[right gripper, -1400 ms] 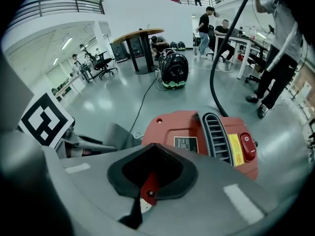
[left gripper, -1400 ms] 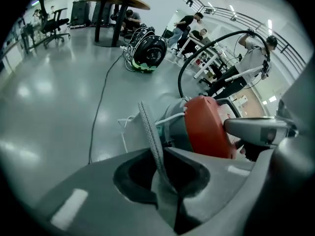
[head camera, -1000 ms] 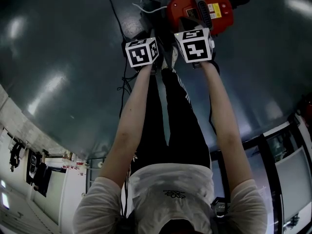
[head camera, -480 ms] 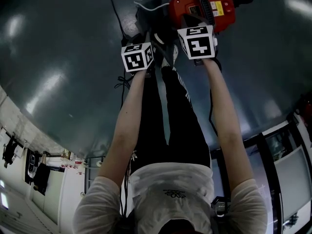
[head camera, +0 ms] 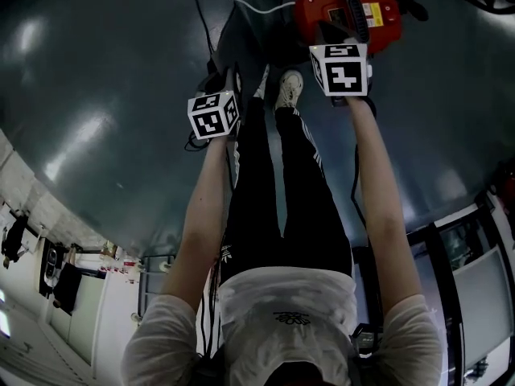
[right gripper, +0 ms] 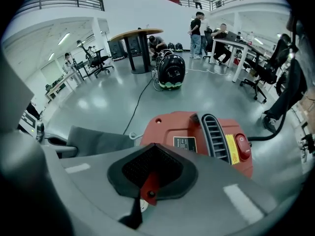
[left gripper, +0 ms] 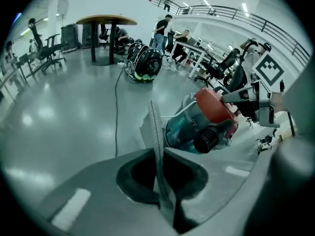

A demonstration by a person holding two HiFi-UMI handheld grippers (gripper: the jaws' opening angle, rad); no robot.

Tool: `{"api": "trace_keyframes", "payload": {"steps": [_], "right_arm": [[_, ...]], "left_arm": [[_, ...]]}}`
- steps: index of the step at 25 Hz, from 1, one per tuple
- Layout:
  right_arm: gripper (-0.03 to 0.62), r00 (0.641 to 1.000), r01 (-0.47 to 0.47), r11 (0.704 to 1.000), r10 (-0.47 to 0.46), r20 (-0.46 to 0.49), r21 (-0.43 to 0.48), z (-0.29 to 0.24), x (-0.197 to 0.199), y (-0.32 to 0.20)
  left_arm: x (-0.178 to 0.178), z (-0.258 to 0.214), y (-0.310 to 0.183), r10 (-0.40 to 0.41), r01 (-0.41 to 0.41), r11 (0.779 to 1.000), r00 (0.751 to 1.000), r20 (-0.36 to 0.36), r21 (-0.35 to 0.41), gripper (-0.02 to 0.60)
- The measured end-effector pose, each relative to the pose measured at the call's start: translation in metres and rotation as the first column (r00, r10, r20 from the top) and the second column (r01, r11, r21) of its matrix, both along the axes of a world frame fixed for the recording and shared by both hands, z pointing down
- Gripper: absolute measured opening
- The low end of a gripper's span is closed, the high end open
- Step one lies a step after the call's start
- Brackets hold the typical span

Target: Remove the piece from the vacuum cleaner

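Standing over a glossy grey floor (head camera: pixel 96 71) in an open workshop, working 2 handheld grippers on a red vacuum cleaner (head camera: pixel 322 10) lying just ahead of the shoes. Drawing the piece, a grey fabric sheet (head camera: pixel 245 26) with a mesh edge, out to the left of the machine and close against its body. Not showing, in any view, whether free at the far end or caught inside.

Pinching that sheet edge-on in the left gripper (left gripper: pixel 160 181), jaws closed down on the thin cloth. Bracing with the right gripper (right gripper: pixel 147 195), jaws closed on a small red tab (right gripper: pixel 149 180) at the cleaner's near edge.

Risking, by the look of it, a tear in the fabric if pulled hard while snagged, or a slip of so thin an edge out of the jaws. Risking too a skid or roll of the whole cleaner toward the feet on losing the hold on 1 small tab. Courting also a snag on the black cable (head camera: pixel 201 22) trailing across the floor near the left gripper.
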State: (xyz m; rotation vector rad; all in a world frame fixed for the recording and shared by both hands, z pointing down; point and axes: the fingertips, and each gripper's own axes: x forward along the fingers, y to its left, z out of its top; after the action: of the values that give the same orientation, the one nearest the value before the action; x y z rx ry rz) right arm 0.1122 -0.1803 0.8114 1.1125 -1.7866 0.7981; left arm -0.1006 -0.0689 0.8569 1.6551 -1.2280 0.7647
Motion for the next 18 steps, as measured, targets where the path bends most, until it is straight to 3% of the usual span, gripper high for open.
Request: {"api": "trace_keyframes", "payload": {"steps": [10,15,18], "right_arm": [[0.021,0.999,-0.04,0.999,0.04,-0.017,-0.007,0.003,0.001,-0.001],[0.023,0.996,-0.067,0.997,0.069,-0.053,0.037,-0.01,-0.001,0.004],[0.023,0.994,-0.112,0.988,0.112,0.003,0.108,-0.047,-0.014,0.0]], "left_arm": [[0.005,-0.029,-0.033,-0.031,0.034,0.992,0.999,-0.025,0.125,0.017],[-0.009,-0.071,-0.052,-0.071,0.075,0.974,0.997,-0.026,0.212,0.017],[-0.019,-0.114,-0.078,-0.074,0.081,0.951,0.997,-0.032,0.297,0.017]]}}
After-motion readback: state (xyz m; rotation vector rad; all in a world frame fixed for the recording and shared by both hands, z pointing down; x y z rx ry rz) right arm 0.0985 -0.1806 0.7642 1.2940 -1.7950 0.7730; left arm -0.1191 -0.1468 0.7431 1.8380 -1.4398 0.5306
